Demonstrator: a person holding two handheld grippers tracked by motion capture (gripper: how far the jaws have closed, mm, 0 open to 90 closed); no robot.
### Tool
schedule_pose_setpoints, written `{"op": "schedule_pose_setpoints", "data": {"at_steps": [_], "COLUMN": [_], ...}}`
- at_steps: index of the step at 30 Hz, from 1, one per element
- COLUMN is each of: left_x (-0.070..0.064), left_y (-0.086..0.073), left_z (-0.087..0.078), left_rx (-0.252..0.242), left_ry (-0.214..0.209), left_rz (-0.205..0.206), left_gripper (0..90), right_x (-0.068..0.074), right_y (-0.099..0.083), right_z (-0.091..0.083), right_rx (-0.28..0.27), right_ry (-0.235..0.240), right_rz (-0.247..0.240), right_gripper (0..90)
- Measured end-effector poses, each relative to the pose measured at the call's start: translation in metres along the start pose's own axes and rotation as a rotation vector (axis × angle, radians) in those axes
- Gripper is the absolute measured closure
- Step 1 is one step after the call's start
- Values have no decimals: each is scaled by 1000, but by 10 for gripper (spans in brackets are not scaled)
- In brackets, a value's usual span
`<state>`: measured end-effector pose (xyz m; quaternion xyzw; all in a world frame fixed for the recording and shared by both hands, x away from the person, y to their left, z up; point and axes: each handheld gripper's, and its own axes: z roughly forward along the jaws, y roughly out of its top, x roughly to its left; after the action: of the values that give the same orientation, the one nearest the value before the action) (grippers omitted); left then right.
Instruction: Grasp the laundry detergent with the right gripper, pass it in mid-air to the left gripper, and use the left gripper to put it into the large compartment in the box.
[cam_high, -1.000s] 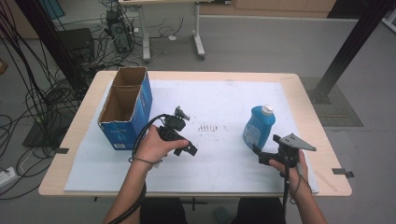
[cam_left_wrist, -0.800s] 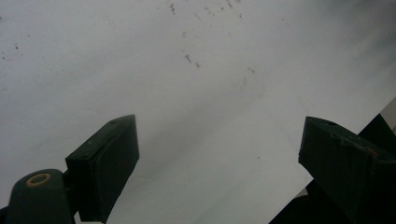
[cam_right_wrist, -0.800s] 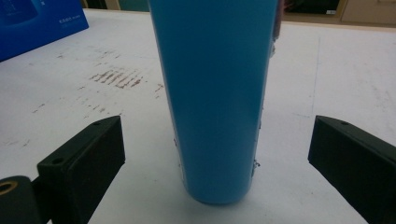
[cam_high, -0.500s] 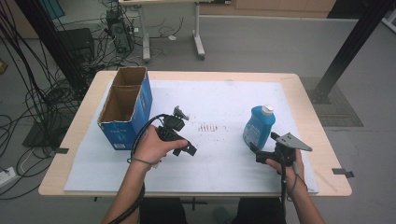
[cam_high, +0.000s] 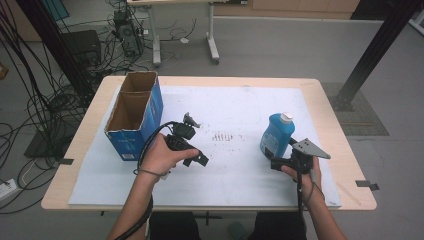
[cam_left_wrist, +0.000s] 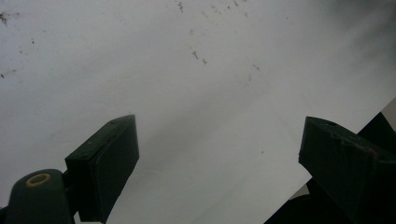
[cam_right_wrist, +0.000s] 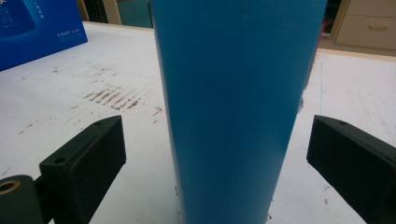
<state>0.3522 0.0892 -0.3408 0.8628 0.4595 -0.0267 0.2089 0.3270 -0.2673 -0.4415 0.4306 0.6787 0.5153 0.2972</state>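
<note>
Cardboard box (cam_high: 134, 115) at far left of table (cam_high: 210, 82), blue outside, open top, looks empty from the high view. White sheet (cam_high: 235, 172) covers most of the table, with a smudged reddish patch (cam_high: 222, 135) mid-sheet.

Left gripper (cam_high: 192, 122) held just right of the box, above the sheet, pointed away from the person. In the left gripper view its fingers (cam_left_wrist: 105, 161) stand wide apart, with bare sheet between them. Holds nothing, touches nothing.

Blue bottle (cam_high: 276, 134) stands upright at right of the sheet, white cap on, well apart from the box. Right gripper (cam_high: 274, 159) is low, right at the bottle's near side. In the right gripper view the bottle (cam_right_wrist: 238, 107) sits dead centre between the fingers (cam_right_wrist: 88, 163), which are spread wide with clear gaps on both sides; no contact on either side. Bottle base on the sheet, not lifted.

Progress, my read: early. Approach to the bottle is about done, gripper lined up around the body. Grasp not yet made. Left to do: close on the bottle, lift, and carry it, probably toward the box, though the destination can't be told from here. Left gripper looks idle, maybe ready to steady the box.

Risk guess: smooth, rounded bottle, so an off-centre squeeze could twist or tip it.
</note>
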Motion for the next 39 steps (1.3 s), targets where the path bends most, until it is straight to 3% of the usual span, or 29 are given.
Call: {"op": "schedule_pose_setpoints", "data": {"at_steps": [20, 39], "left_x": [1, -2], "left_y": [-2, -2], "left_z": [-3, -4], "left_rx": [-1, -2], "left_ry": [5, 6], "left_rz": [1, 5], "left_gripper": [124, 124], "right_x": [2, 2], "right_y": [9, 11], "right_z": [19, 19], "right_rx": [-37, -45], "right_ry": [-11, -18], "right_rz": [-8, -2], "right_gripper": [48, 48]}}
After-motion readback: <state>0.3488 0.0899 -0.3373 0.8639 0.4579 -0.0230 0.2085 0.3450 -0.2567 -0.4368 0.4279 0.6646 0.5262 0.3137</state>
